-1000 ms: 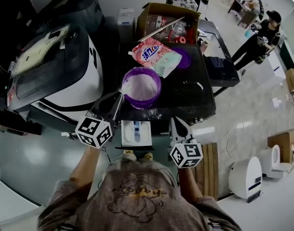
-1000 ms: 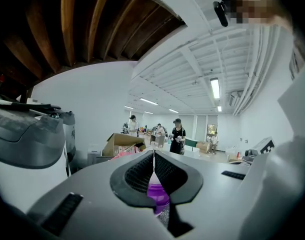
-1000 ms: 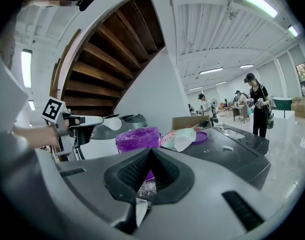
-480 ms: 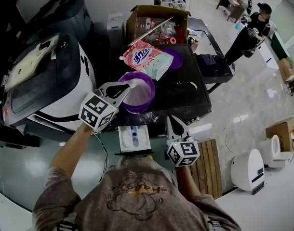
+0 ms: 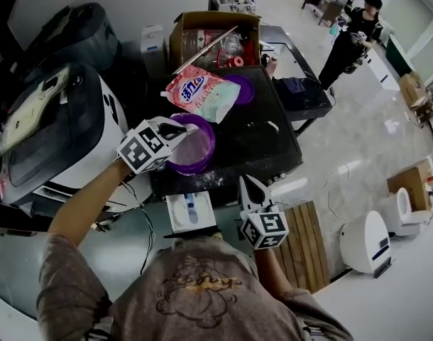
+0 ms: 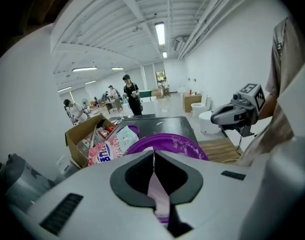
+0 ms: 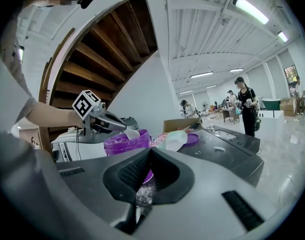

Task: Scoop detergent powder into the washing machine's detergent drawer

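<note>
Washing machine [image 5: 57,130]: stands on the left, beside the black table [image 5: 270,144].

Powder tub [image 5: 195,148]: purple and open, at the table's near left corner. A pink detergent bag [image 5: 199,94] lies just beyond it.

Detergent drawer [image 5: 190,212]: the white tray with a blue insert, open, just on the near side of the table edge. It sits below and nearer than the tub, between the two grippers.

Left gripper [image 5: 182,129]: over the tub's left rim, jaws pressed onto the scoop's thin handle, which shows pale between them in the left gripper view [image 6: 153,156].

Right gripper [image 5: 246,185]: at the table's near edge, right of the drawer and well apart from the tub. Its jaws are closed with nothing in them [image 7: 148,154].

Scoop [image 7: 127,132]: its white bowl juts from the left jaws just above the tub rim. I cannot tell whether it is loaded.

Step in hand: probably dipping for powder. Sink the bowl fully, lift it level, and carry it slowly across the short gap to the drawer. Spilled grains already dust the table edge, so a tilted scoop will shed more.
</note>
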{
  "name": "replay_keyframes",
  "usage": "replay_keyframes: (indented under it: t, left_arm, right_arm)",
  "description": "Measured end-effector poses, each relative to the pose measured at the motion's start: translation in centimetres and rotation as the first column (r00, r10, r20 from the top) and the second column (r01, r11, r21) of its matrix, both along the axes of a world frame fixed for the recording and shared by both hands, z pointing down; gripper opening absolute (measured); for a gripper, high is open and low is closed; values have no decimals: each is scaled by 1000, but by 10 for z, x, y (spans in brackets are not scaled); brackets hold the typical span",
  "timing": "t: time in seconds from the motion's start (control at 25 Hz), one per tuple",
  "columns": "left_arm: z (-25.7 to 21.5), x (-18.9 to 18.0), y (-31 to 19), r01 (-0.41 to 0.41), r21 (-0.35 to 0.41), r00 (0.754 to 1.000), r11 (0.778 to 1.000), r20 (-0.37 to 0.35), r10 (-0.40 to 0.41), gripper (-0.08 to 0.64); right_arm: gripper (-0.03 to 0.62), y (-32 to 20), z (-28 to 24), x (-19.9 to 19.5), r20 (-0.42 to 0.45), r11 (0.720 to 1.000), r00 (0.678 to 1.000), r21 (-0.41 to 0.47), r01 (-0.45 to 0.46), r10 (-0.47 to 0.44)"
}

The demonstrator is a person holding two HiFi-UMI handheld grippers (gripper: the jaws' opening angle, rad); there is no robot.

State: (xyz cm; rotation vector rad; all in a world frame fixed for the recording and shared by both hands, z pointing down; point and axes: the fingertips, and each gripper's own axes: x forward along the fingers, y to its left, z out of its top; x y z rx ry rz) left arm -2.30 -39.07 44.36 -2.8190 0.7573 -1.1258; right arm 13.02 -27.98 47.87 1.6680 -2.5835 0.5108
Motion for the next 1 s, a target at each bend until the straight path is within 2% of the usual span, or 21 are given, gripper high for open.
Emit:
replay_keyframes:
  t: [0.12,0.28,0.6,0.8,1.0]
  left_arm:
    - [12,1,-3,-49,-15,995,999,91,50,23]
    - [23,-1,-7,-100,-22,975,995,199,102,23]
    - [36,1,-10,-106,-103,963,989,239,128,23]
    - [43,4,-4,-153,-135,938,979,291,187,23]
    - [48,8,6,-178,-190,925,966,303,230,23]
  right_arm:
    - [-2,0,-1,3,7,1000,1000,-7,-16,16]
    - [-2,1,3,8,8,1000,1000,-14,-24,24]
    - [-2,1,10,10,6,999,1000,-27,-21,21]
    - [-2,0,7,11,29,999,999,-30,-35,36]
    - [-2,0,7,13,28,999,999,-32,-42,43]
